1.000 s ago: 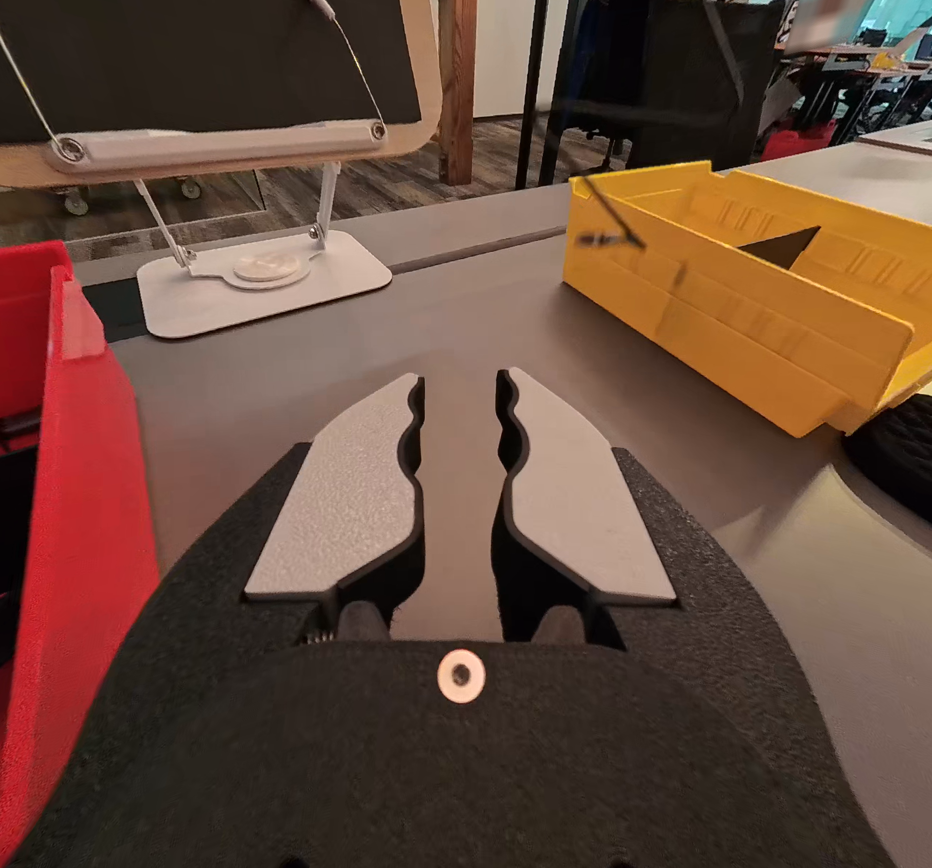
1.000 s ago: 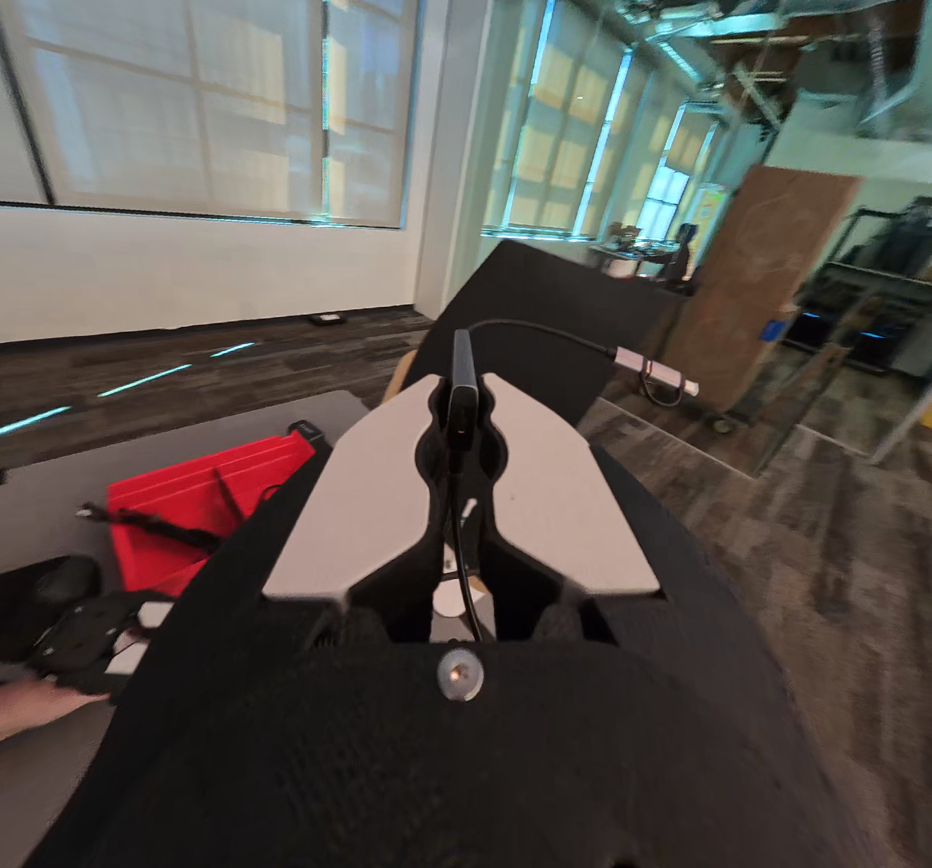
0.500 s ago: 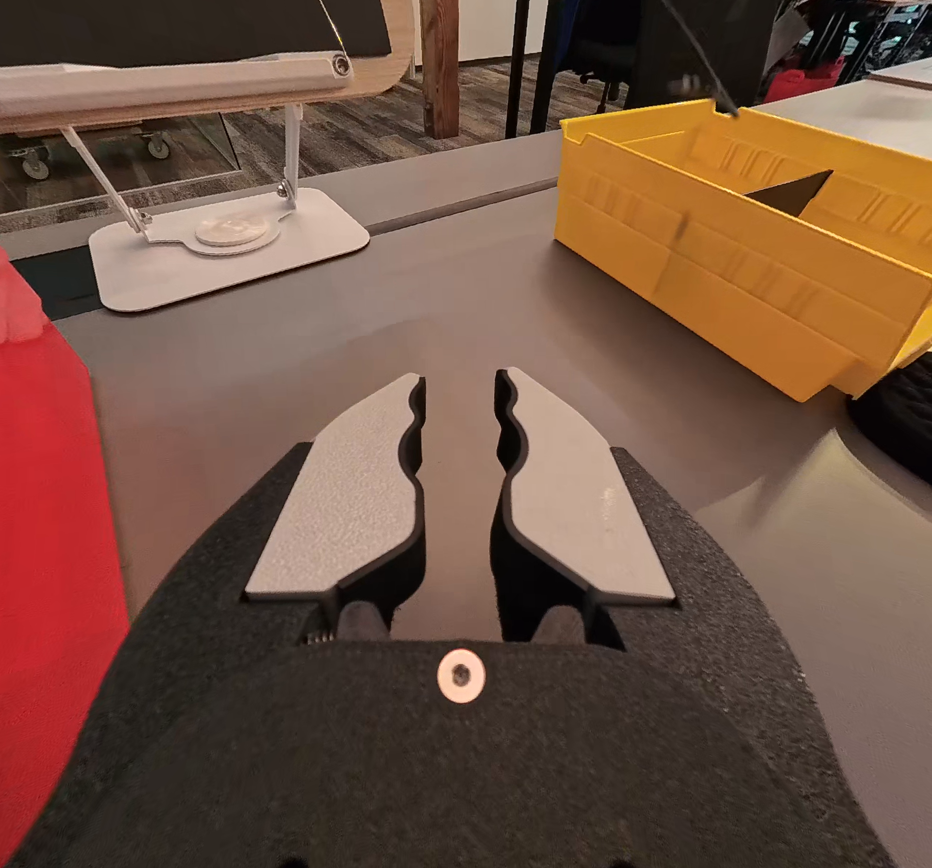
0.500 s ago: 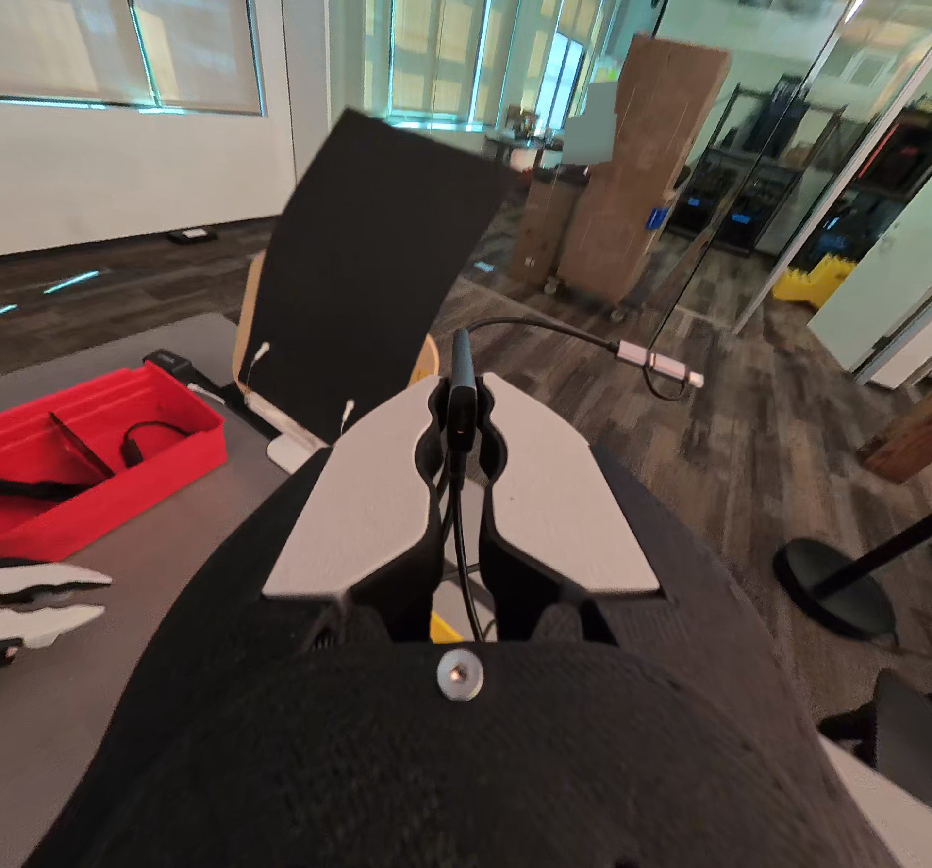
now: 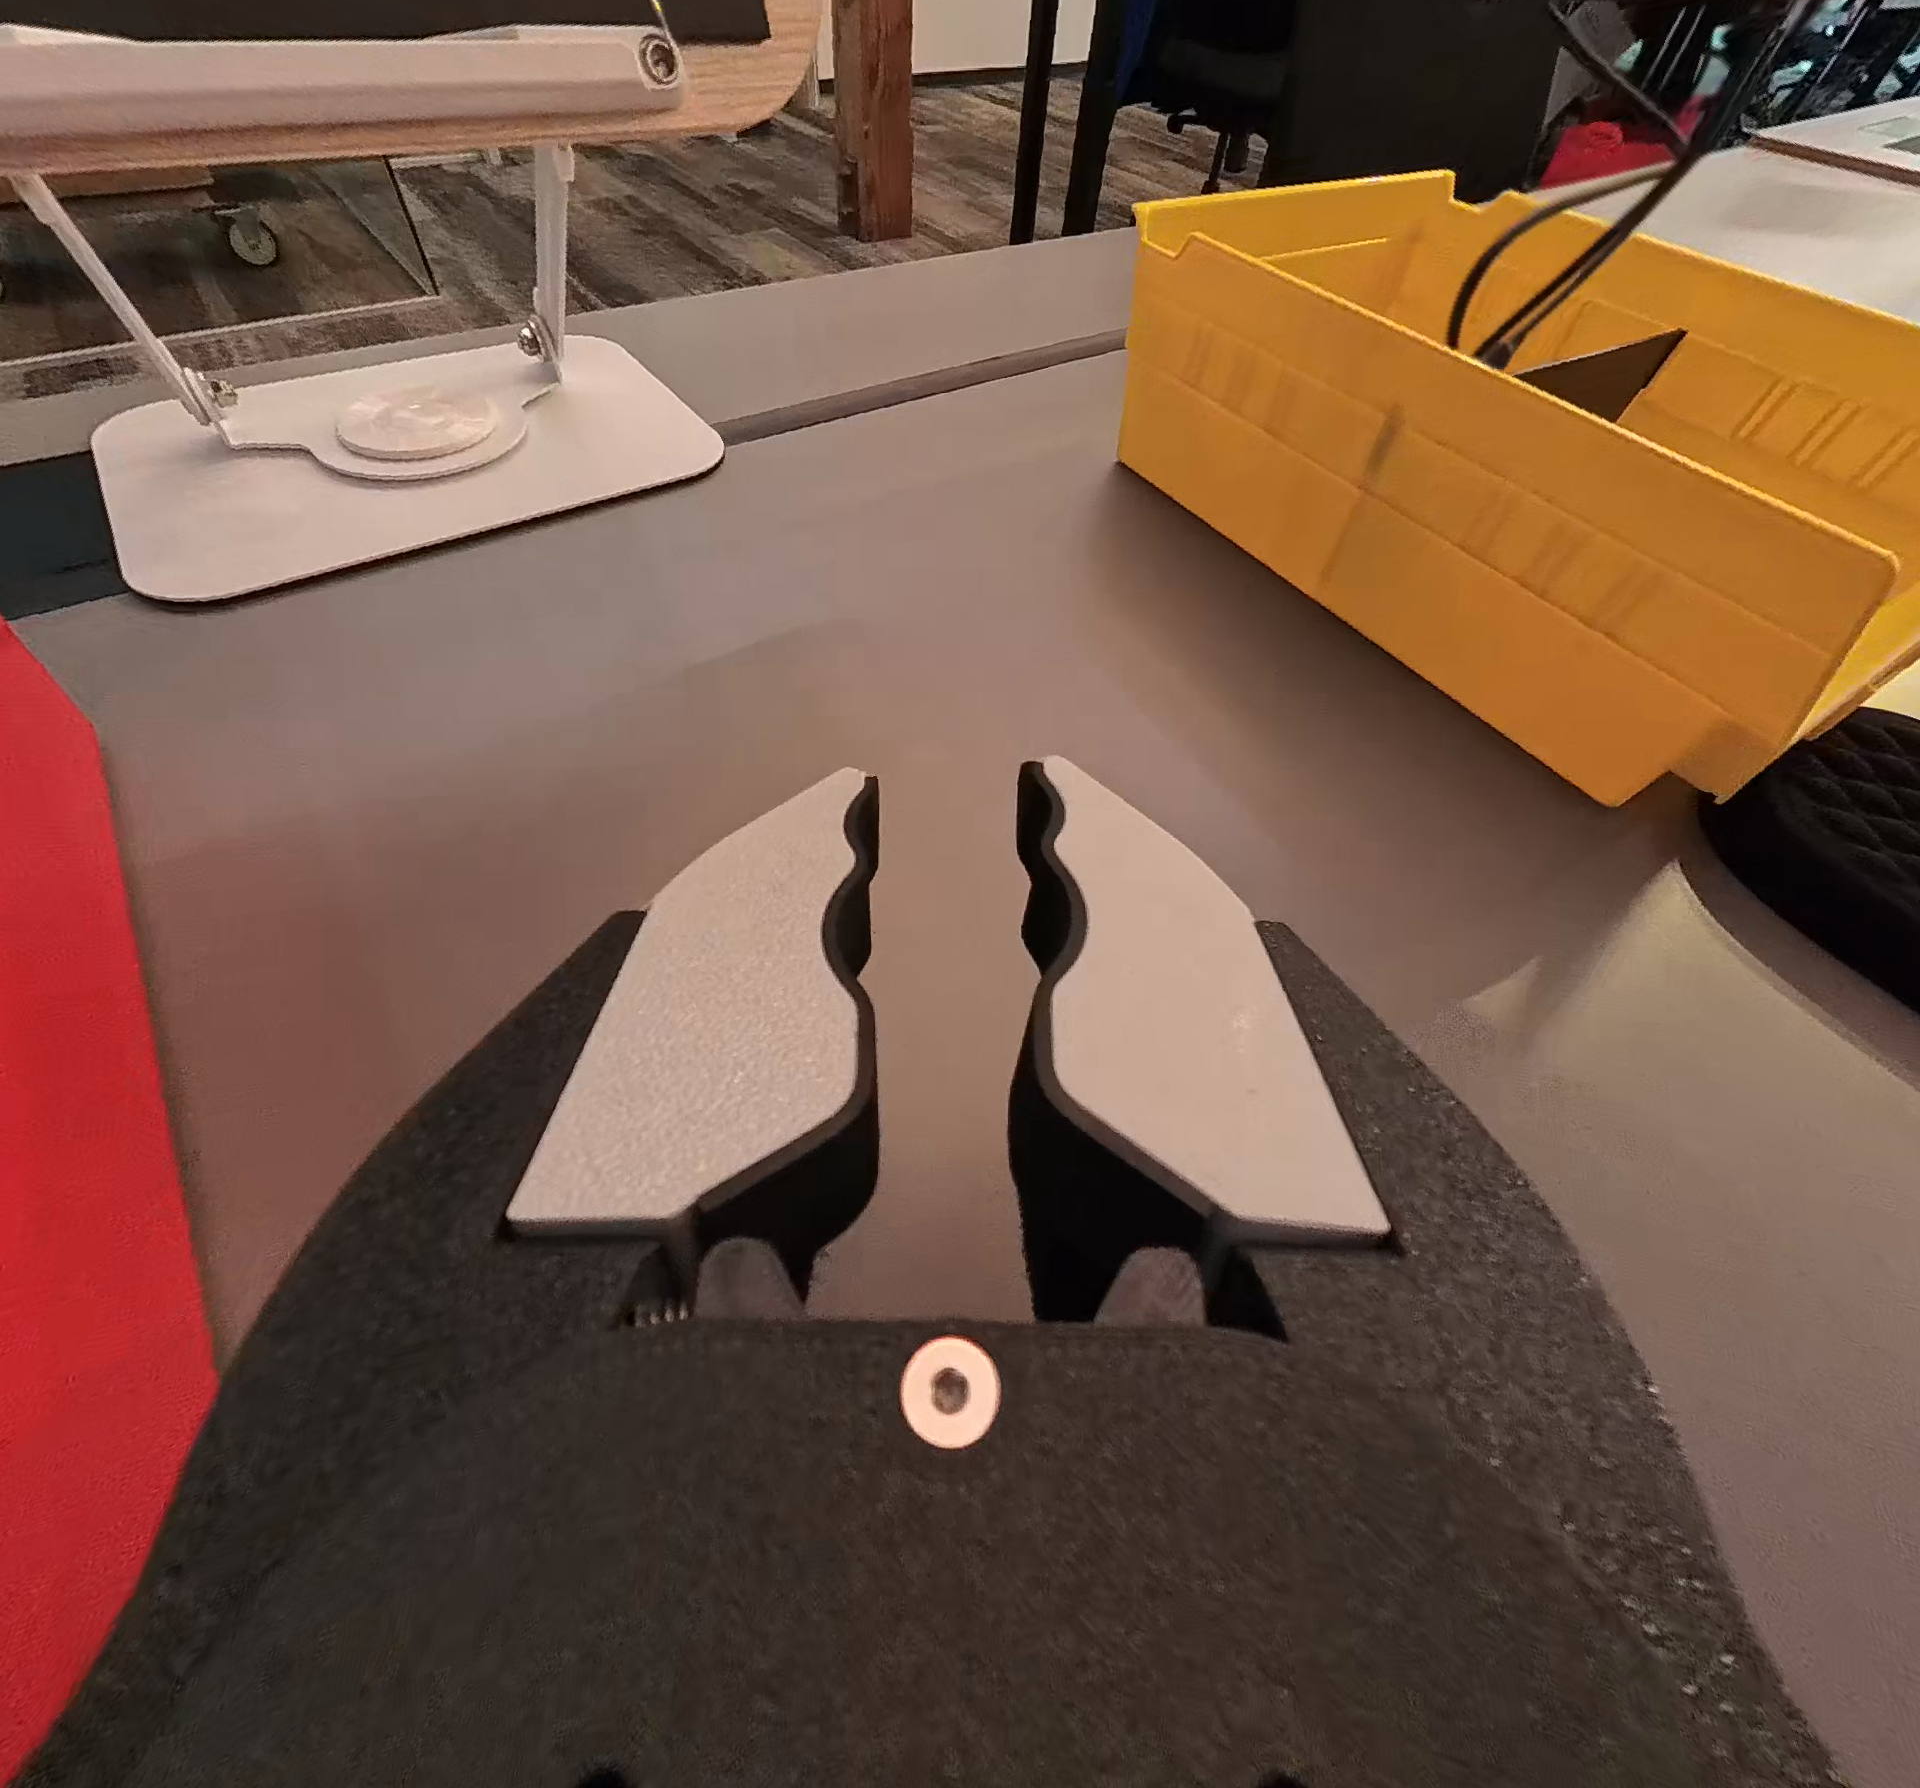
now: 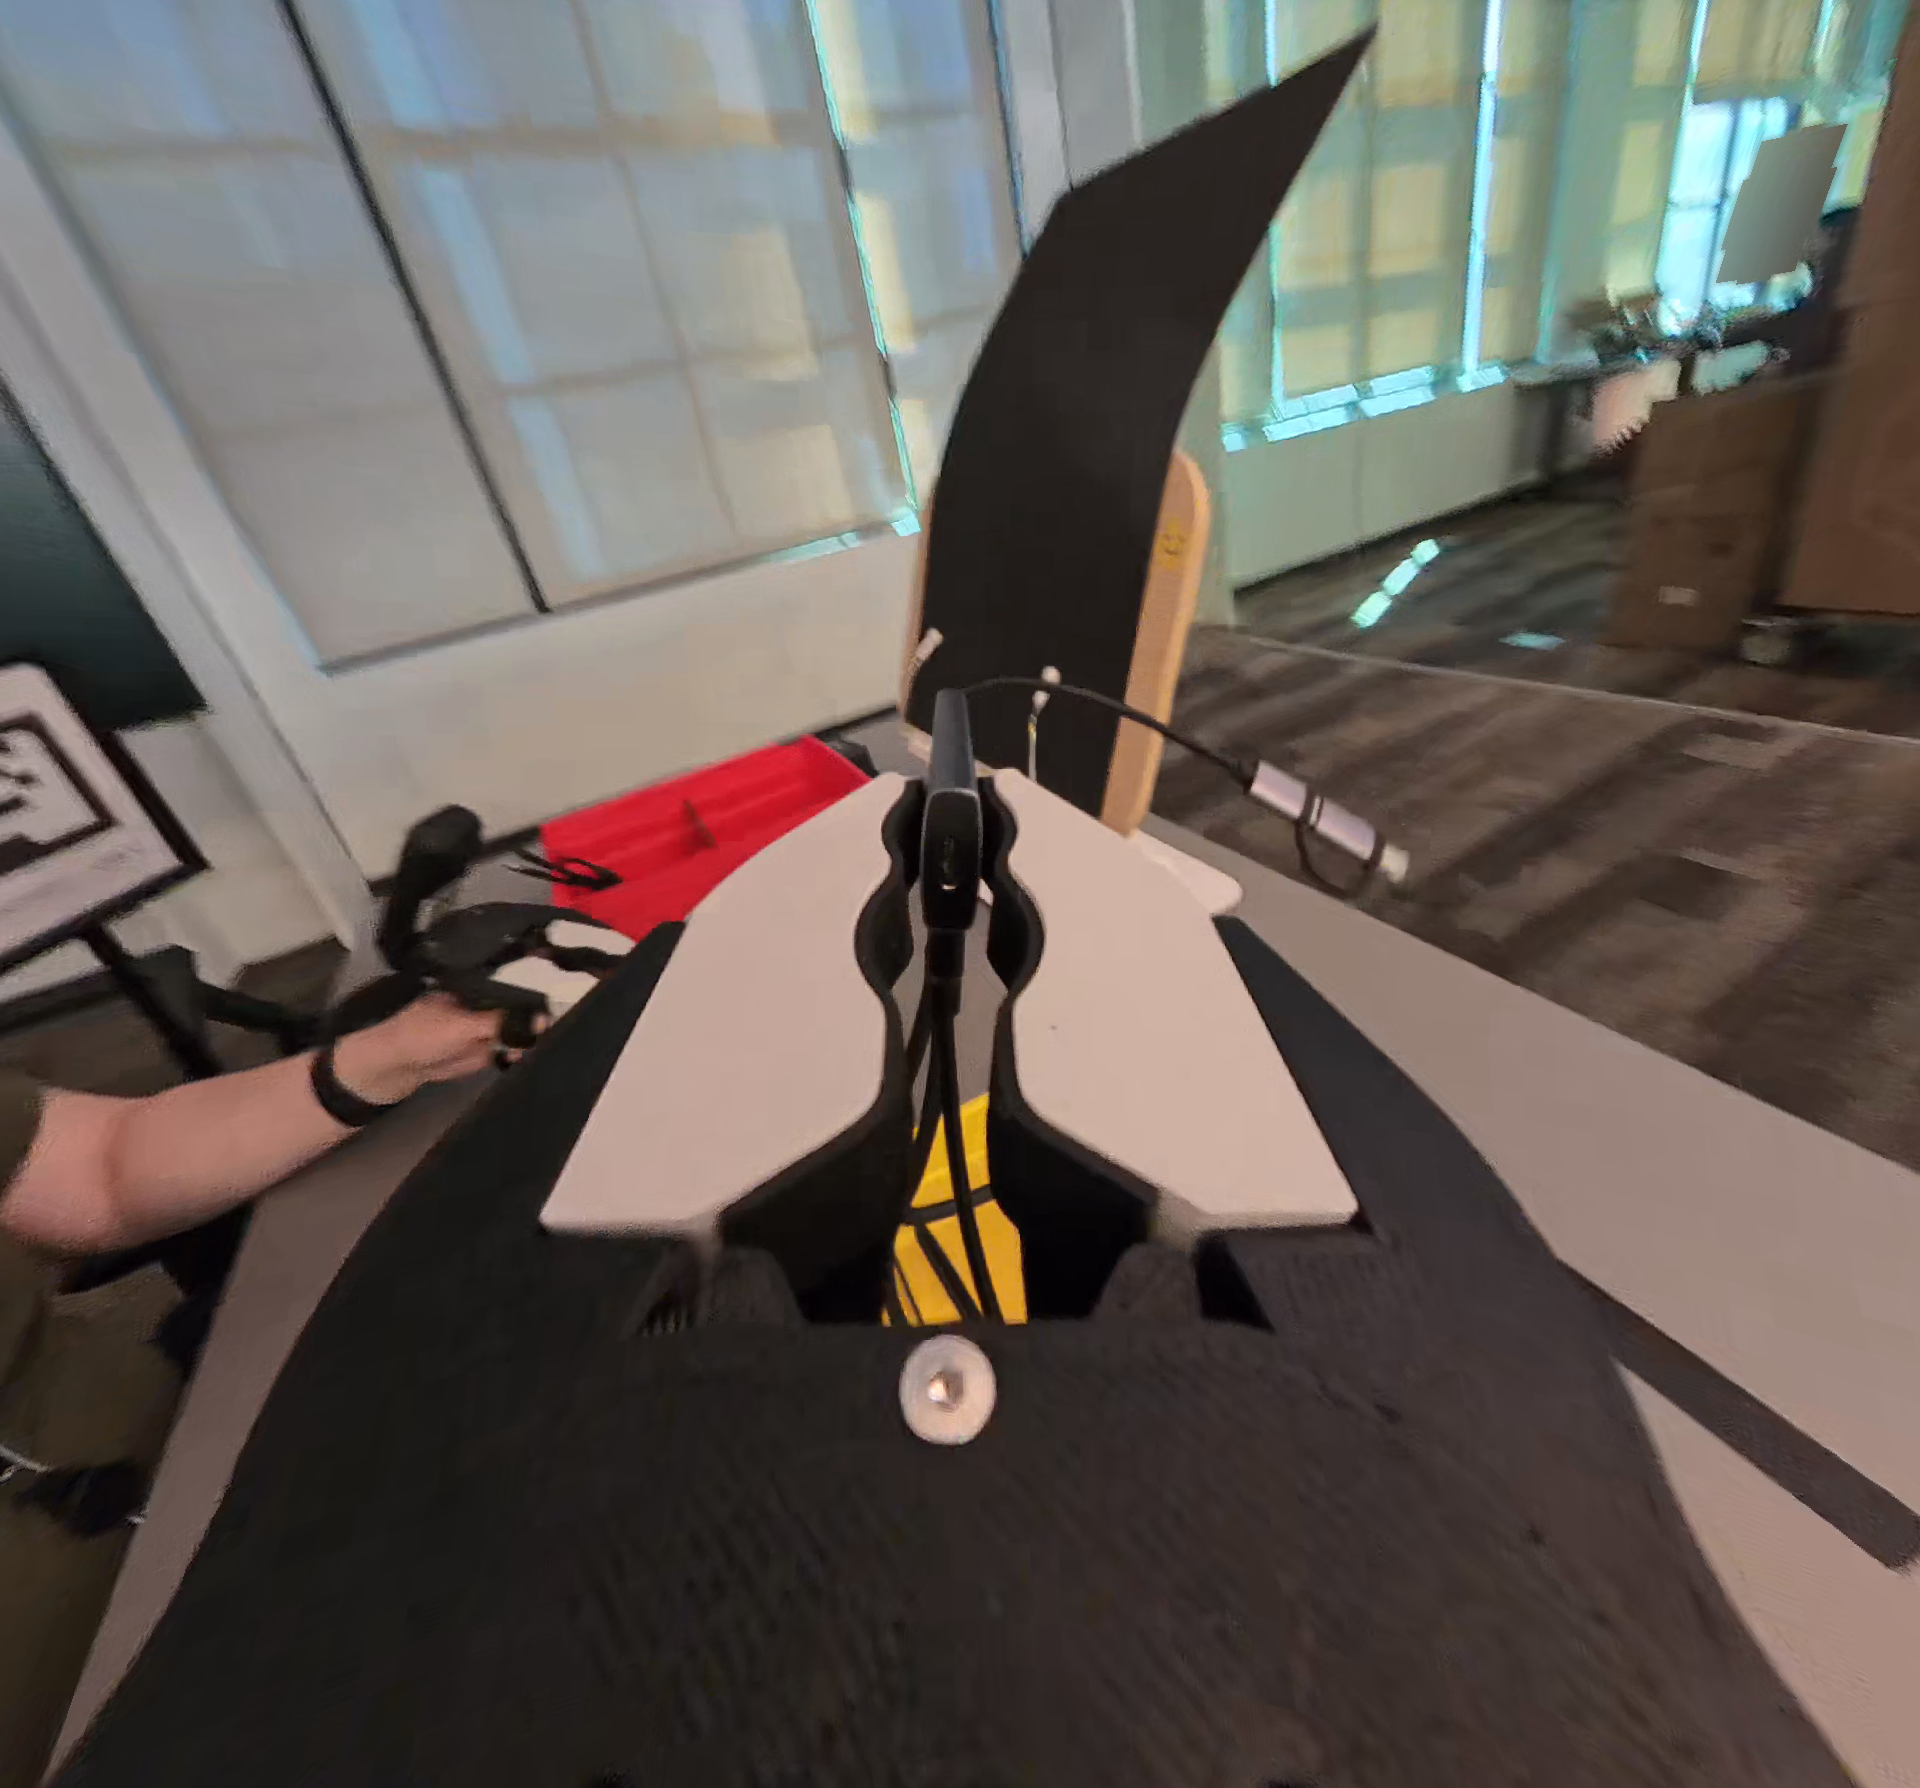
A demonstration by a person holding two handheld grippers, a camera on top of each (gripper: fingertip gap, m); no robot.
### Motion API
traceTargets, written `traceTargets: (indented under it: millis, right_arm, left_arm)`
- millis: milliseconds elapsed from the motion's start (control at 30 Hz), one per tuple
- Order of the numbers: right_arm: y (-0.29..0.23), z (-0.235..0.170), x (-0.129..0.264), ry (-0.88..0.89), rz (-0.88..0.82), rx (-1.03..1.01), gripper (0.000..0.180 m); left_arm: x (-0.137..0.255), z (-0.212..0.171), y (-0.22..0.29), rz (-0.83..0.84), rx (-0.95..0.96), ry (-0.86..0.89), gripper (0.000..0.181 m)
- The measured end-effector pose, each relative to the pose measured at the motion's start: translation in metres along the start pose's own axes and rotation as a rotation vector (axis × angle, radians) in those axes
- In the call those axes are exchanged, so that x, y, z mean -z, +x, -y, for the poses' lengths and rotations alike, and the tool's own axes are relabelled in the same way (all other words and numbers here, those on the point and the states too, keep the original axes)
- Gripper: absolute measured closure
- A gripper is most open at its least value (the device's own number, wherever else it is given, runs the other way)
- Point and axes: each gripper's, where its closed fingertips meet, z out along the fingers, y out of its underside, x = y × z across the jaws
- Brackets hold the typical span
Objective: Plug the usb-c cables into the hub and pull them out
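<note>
My right gripper (image 6: 951, 782) is shut on a slim dark hub (image 6: 948, 834), held upright in the air. A short black lead runs from the hub's top to a silver plug (image 6: 1320, 813) dangling on the right. Black cables (image 6: 940, 1115) hang down from the hub between my fingers toward the yellow bin (image 6: 951, 1250) below. In the left wrist view these cables (image 5: 1538, 284) dangle into the yellow bin (image 5: 1455, 512) at the right. My left gripper (image 5: 945, 782) is open and empty, low over the grey table (image 5: 727, 699).
A red bin (image 5: 62, 1115) stands close on the left. A white stand (image 5: 395, 481) carrying a black board (image 6: 1091, 450) stands at the table's far side. A black mat (image 5: 1829, 845) lies by the yellow bin. A person's hand holds the left gripper (image 6: 488, 938). Tip to tip, the grippers are about 45 cm apart.
My right gripper has swung round with the hub, and the cables now hang into the yellow bin. My left gripper has drifted right, away from the red bin, still open.
</note>
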Motion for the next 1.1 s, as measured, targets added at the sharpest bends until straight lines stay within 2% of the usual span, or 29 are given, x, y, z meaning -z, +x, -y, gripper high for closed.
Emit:
traceTargets:
  millis: [133,267,500,667,733,833,1000,1100]
  right_arm:
    - [-0.006,-0.015,0.045,0.087,0.093,-0.064,0.169]
    - [0.007,-0.047,0.061,-0.03,0.063,-0.175,0.169]
    - [0.003,-0.063,0.034,-0.316,0.108,-0.333,0.169]
    - [0.023,-0.083,0.001,-0.62,-0.043,-0.412,0.169]
    - [0.027,-0.096,-0.013,-0.775,-0.083,-0.345,0.169]
    - [0.022,-0.114,-0.042,-0.993,-0.029,-0.084,0.169]
    - [0.02,-0.146,-0.083,-1.179,0.128,0.311,0.167]
    - [0.021,-0.169,-0.088,-1.248,0.178,0.316,0.168]
  left_arm:
    - [-0.001,0.0,0.007,-0.012,-0.024,-0.009,0.156]
    - [-0.004,-0.004,0.01,-0.01,-0.049,-0.025,0.157]
    - [-0.008,-0.012,0.009,-0.008,-0.051,-0.057,0.157]
    - [-0.012,-0.017,0.01,-0.01,-0.056,-0.082,0.157]
    - [-0.013,-0.019,0.011,-0.013,-0.062,-0.091,0.157]
    - [-0.014,-0.022,0.014,-0.017,-0.074,-0.107,0.157]
    - [-0.015,-0.022,0.02,-0.039,-0.08,-0.114,0.16]
    - [-0.014,-0.021,0.022,-0.049,-0.076,-0.112,0.16]
